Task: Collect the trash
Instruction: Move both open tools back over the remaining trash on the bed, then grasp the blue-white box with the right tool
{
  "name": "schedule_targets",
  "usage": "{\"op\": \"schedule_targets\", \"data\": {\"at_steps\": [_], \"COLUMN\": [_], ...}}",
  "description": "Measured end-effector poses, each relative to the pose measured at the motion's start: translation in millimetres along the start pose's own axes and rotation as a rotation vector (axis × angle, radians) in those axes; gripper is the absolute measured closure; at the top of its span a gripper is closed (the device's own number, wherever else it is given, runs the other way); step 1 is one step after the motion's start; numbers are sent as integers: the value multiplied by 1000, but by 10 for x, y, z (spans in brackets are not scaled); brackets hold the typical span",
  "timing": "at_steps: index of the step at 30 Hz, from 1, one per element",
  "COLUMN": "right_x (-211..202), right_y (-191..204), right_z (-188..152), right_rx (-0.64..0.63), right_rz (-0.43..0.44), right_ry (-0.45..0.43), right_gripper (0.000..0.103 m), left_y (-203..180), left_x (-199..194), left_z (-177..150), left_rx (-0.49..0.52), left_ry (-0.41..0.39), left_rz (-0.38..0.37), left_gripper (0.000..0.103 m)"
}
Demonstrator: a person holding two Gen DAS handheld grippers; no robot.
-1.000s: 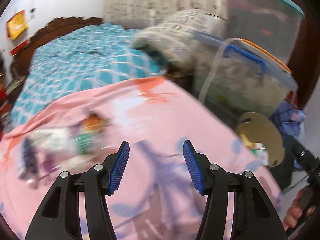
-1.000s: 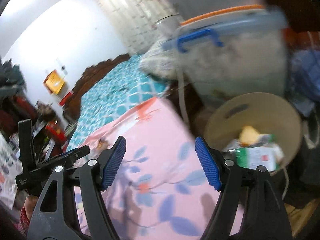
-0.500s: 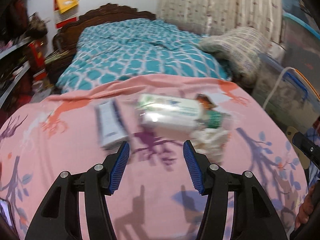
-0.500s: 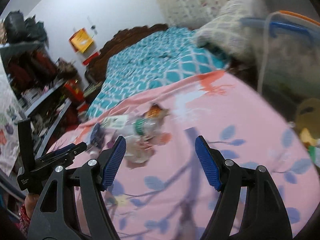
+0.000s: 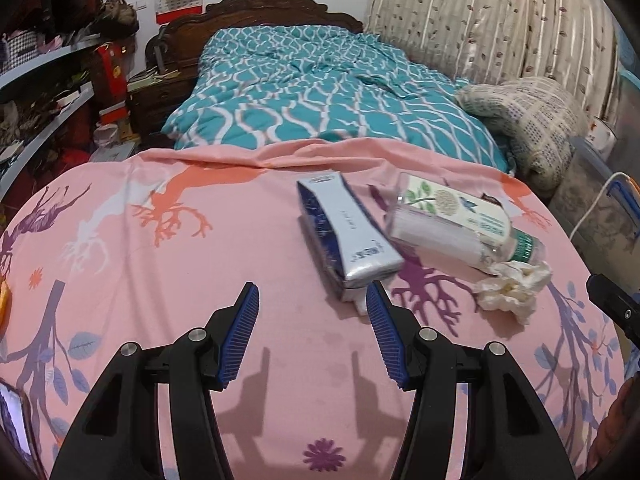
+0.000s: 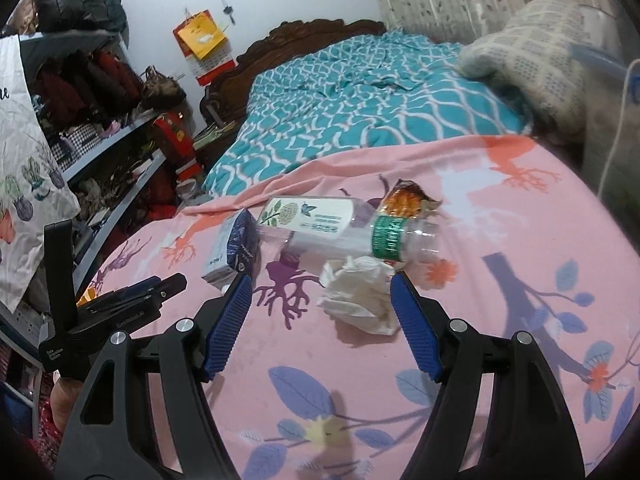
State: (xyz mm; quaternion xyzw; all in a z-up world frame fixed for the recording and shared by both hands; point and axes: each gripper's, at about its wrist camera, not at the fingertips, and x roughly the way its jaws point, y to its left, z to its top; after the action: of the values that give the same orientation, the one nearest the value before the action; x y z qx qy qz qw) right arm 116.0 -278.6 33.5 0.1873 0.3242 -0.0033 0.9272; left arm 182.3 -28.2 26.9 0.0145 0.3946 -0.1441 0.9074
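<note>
Reaching for trash on the pink bed sheet, the right hand-held gripper, spread and empty, should settle squarely around the crumpled tissue before pinching gently.

a pink sheet printed with trees and leaves covers the near bed. beyond it, toward twelve o'clock, lies a teal patterned quilt against a dark carved headboard. at two o'clock a checked blanket is bunched below a striped curtain. at ten o'clock stand cluttered shelves, and a yellow calendar hangs on the wall.
</note>
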Motion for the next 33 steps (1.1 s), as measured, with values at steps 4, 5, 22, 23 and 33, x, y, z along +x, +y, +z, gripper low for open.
{"op": "schedule_targets", "data": {"at_steps": [4,5,22,23,33], "right_x": [76,101,758,830,1590], "right_y": [23,14,-101,-59,728], "right_z": [17,24,686,743,955], "right_rx": [3,6,43,39,-157], "right_rz": [4,4,80,96,127], "right_ry": [14,19,119,136,250], "right_gripper": [30,30,49,49,50], "left_y": [60,68,425,433,580], "left_x": [75,89,243,240,306], "left_z": [8,8,5,6,-7], "left_rx": [-7,-6,-134,-140,-202], "left_ry": [4,3,21,19,30], "left_rz": [21,28,5,-2,-15], "left_gripper": [50,50,50,50,50]}}
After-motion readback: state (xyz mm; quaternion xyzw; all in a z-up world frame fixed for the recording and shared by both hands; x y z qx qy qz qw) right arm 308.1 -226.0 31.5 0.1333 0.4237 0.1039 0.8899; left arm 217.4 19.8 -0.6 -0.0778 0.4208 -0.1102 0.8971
